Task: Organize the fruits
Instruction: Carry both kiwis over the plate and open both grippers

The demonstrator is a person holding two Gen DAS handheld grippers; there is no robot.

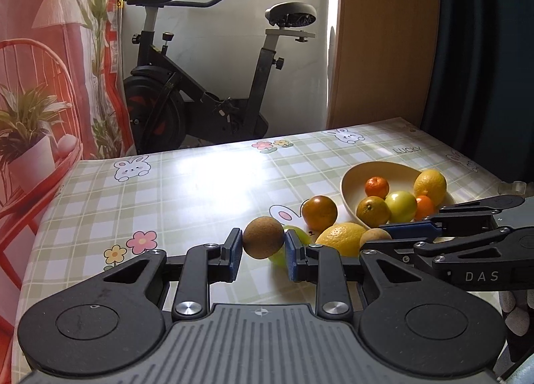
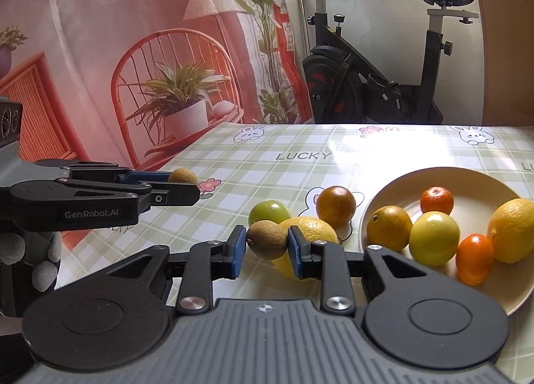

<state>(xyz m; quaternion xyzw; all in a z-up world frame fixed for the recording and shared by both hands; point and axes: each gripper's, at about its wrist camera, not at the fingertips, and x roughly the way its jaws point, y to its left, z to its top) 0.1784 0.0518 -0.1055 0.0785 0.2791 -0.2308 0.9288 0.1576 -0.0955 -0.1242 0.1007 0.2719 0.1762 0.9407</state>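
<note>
My left gripper (image 1: 263,245) is shut on a brown kiwi (image 1: 263,241); the right wrist view shows the same kiwi (image 2: 183,176) at the left gripper's (image 2: 187,185) tips. A second kiwi (image 2: 267,239) is clamped in my right gripper (image 2: 267,245), which reaches in from the right (image 1: 378,239) in the left wrist view. Loose on the tablecloth lie a green fruit (image 2: 269,212), a lemon (image 2: 312,227) and a dark orange (image 2: 335,206). The cream bowl (image 2: 383,195) holds an orange, a yellow-green apple (image 2: 434,237), two tangerines and a lemon (image 2: 512,231).
The table wears a green checked cloth (image 1: 187,190) with rabbits and flowers. Past its far edge stands an exercise bike (image 1: 207,83). A red printed curtain (image 2: 133,50) hangs along the left side, and a wooden panel (image 1: 383,40) rises behind the right corner. A gloved hand (image 2: 36,260) holds the left gripper.
</note>
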